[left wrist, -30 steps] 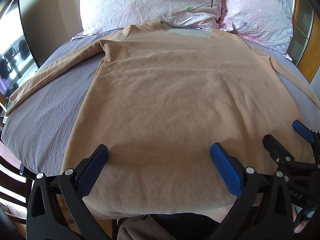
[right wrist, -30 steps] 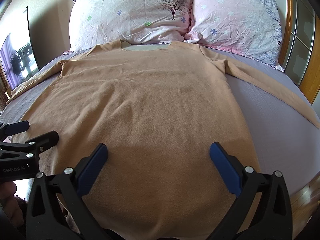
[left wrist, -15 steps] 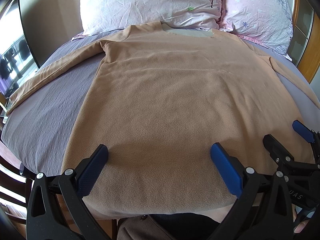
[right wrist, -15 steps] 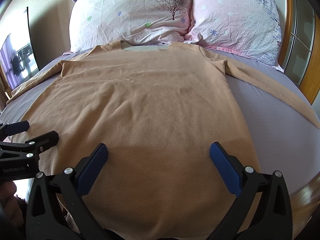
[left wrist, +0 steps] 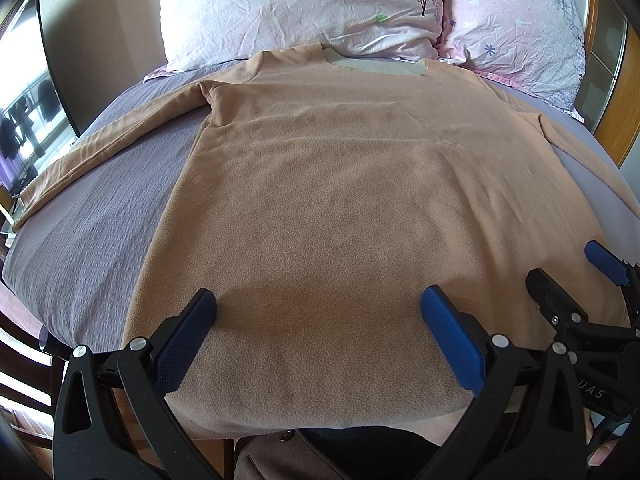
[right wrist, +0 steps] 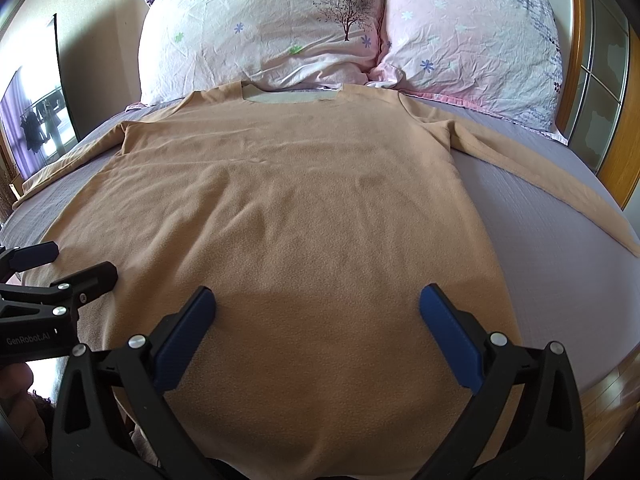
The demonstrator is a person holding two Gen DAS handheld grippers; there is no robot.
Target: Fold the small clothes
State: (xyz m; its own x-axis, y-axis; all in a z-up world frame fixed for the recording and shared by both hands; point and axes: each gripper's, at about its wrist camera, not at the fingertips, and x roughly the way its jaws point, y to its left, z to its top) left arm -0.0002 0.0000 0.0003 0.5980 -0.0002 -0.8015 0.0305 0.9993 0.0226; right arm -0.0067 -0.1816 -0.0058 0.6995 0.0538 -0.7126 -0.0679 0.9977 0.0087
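You've got a bed [left wrist: 92, 216] under a grey-purple textured sheet filling the view. At its head, two crumpled pillows lean side by side, touching: the paler one [right wrist: 264, 36] on the left with a little tree print and scattered flowers, the pinker one [right wrist: 472, 44] on the right. Off to your right, a wooden frame with glass panes [right wrist: 600, 80] stands beside the bed. Far left, a dark-edged mirror [left wrist: 28, 128] leans on the wall, showing hanging clothes.
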